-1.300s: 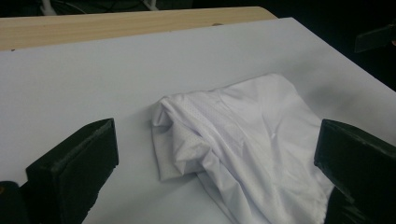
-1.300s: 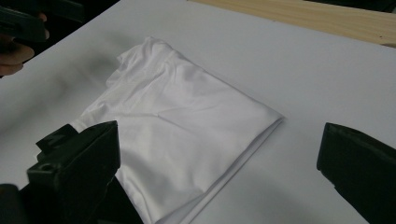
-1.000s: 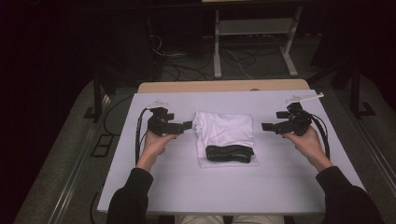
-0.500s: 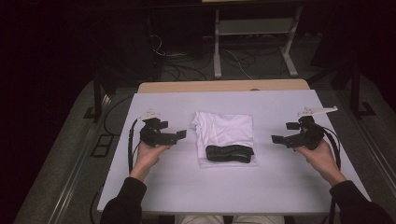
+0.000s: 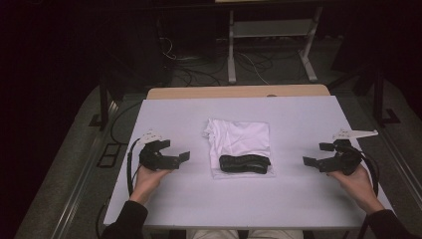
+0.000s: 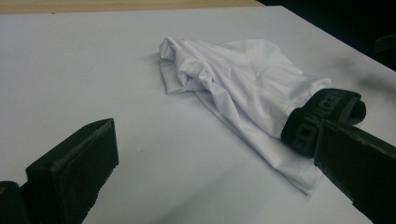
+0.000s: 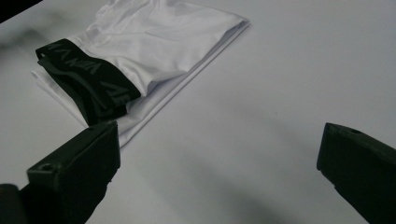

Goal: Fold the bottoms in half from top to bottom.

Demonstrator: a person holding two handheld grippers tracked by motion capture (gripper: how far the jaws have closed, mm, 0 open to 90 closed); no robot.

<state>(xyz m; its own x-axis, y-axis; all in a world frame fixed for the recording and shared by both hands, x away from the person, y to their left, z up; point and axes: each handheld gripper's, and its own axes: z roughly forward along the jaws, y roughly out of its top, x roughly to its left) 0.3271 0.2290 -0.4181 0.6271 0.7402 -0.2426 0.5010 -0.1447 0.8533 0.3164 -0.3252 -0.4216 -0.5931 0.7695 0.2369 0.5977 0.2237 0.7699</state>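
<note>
1. Black sleeves at the bottom edge of the high view, lower left and lower right, with a hand (image 5: 149, 178) and another hand (image 5: 354, 180) reaching up from them.
2. Held in the lower-left hand: left gripper (image 5: 180, 157), jaws spread wide with nothing between them, pointing toward the middle of the frame. Same wide gap in the left gripper view (image 6: 215, 154), one jaw at lower left and the other at lower right, bare table between.
3. Held in the lower-right hand: right gripper (image 5: 315, 154), jaws likewise wide apart and holding nothing, pointing toward the middle. Confirmed in the right gripper view (image 7: 219, 158), jaws at the two bottom corners with bare surface between.
4. Lying flat at the centre of the high view, between the two grippers and apart from both: folded white garment (image 5: 241, 139), its black waistband (image 5: 245, 163) along the near edge.
5. In the left gripper view, garment (image 6: 233, 79) in the upper middle, wrinkled, waistband (image 6: 322, 119) at right, partly hidden behind the right jaw; touching or not, cannot tell.
6. In the right gripper view, garment (image 7: 159, 37) at upper left, waistband (image 7: 86, 79) just above the left jaw.
7. Under everything: pale table (image 5: 298, 119), with a wooden strip (image 5: 239, 92) along its far edge.
8. Beyond, in the dark upper part of the high view: cables (image 5: 199, 74) on the floor and a grey metal stand (image 5: 271, 32).
</note>
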